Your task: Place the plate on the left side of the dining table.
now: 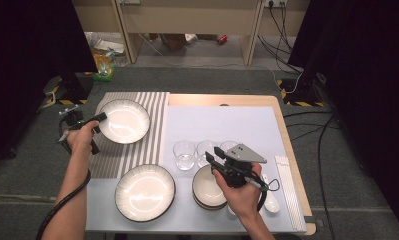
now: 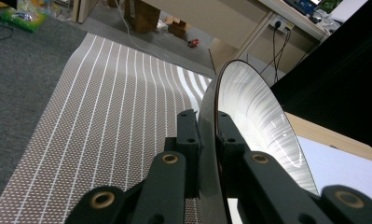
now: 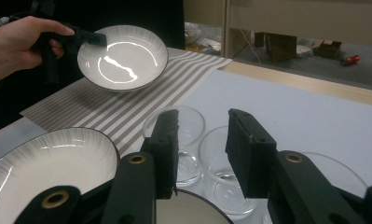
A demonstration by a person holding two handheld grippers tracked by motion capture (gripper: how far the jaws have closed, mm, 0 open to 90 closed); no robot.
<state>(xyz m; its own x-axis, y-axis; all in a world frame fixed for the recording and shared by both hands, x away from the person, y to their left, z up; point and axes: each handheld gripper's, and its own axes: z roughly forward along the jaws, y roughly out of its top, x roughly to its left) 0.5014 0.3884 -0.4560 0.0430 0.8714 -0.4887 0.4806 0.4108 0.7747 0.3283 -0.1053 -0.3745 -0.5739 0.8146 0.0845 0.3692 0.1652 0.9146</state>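
- The plate (image 1: 124, 121) is held over the striped mat (image 1: 147, 107) at the far left of the table (image 1: 282, 125), gripped by its left rim.
- In the left gripper view, the plate (image 2: 258, 126) is seen edge-on, its rim pinched between the two black jaws, which stand narrow and are pressed against both faces of the rim.
- The left gripper (image 1: 101, 118) is carried by the left hand (image 1: 82, 137) just beside the plate's edge; a cable is trailed from it toward the bottom of the high view.
- In the right gripper view, the plate (image 3: 123, 58) is seen tilted slightly and raised a little above the mat (image 3: 104, 112).
- A second plate (image 1: 145, 192) is laid flat near the front edge of the table, partly on the mat and partly on the pale sheet (image 1: 222, 125).
- The right gripper (image 1: 213, 156) is held above a stack of bowls (image 1: 207, 189), its jaws spread wide with nothing clasped between them.
- Three glasses (image 1: 184, 154) are stood in a row just beyond the bowls.
- A white spoon (image 1: 271, 201) and a bundle of white sticks (image 1: 289, 192) are laid near the right edge.
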